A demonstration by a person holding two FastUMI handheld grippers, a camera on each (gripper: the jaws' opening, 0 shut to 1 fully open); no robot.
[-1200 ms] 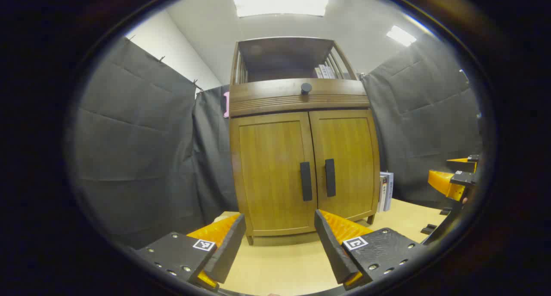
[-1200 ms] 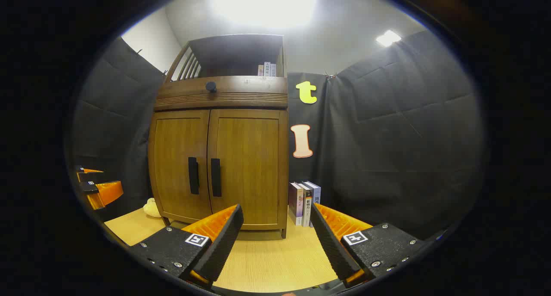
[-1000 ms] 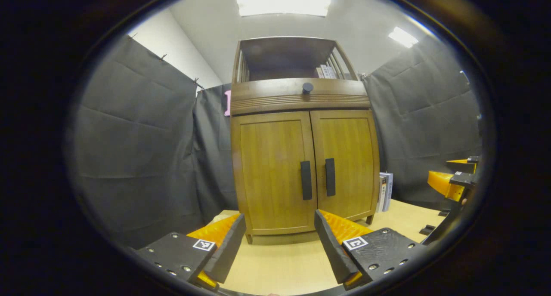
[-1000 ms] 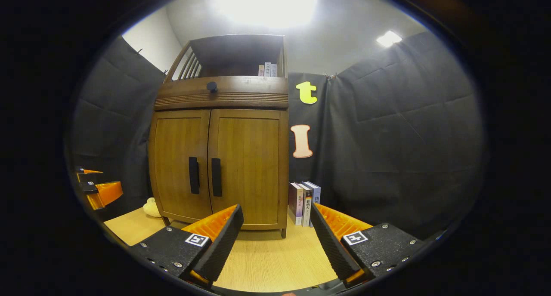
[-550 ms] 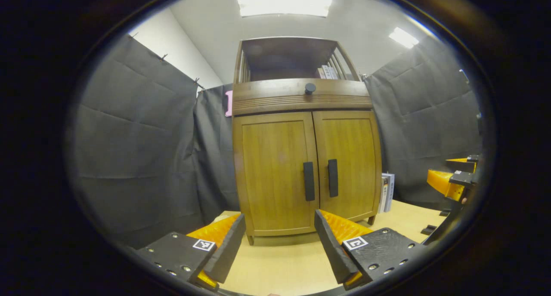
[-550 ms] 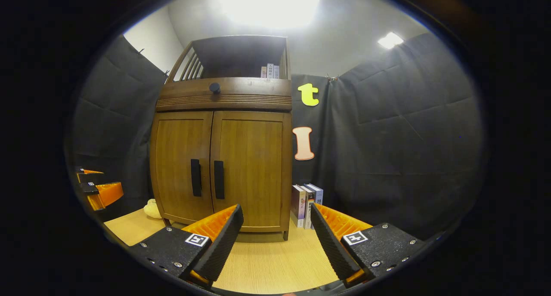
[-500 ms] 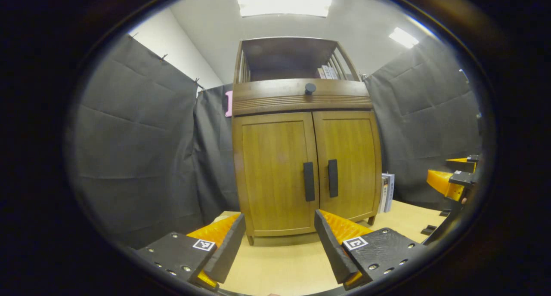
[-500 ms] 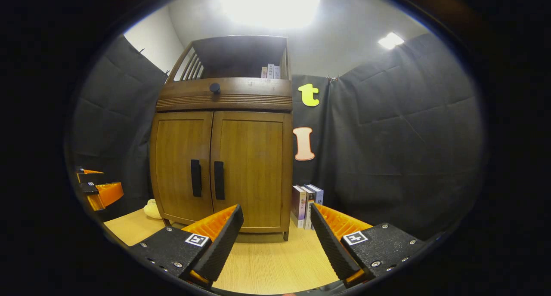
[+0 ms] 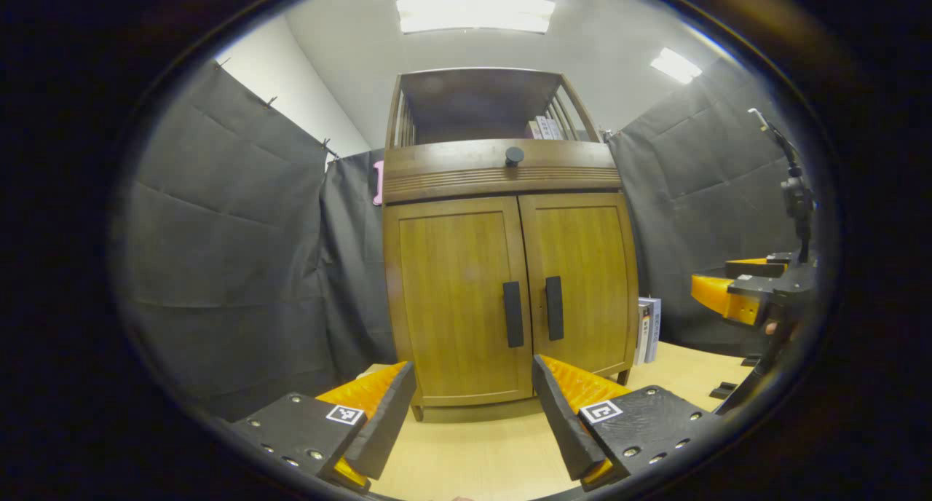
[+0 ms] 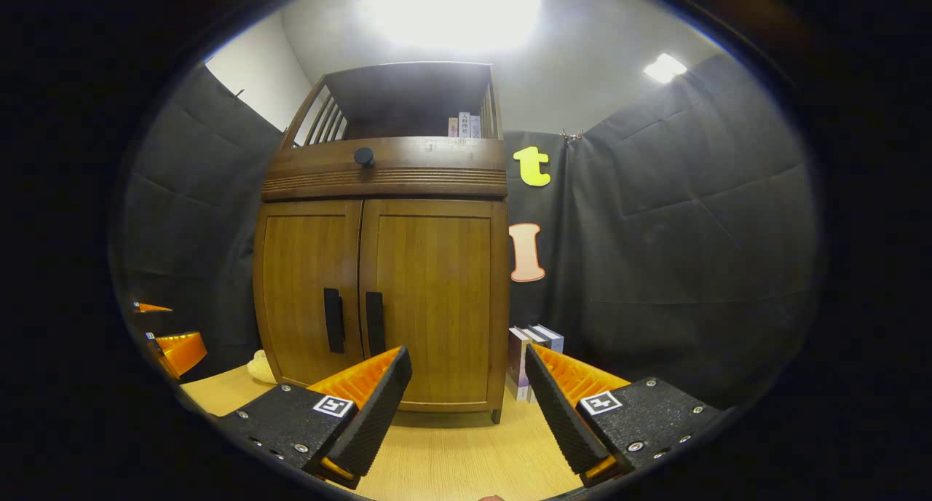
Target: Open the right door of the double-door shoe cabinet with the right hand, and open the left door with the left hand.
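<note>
Ahead and up-left of the right tool (image 10: 466, 399), whose fingers gape wide and empty, stands the closed right door's upright handle (image 10: 374, 323), while the left tool (image 9: 473, 413), equally wide, faces the left door's handle (image 9: 512, 314).

The cabinet (image 9: 506, 268) is faced from low near the table (image 9: 466, 457) in the left gripper view, from left of centre; in the right gripper view, from its right. Both doors are shared.
</note>
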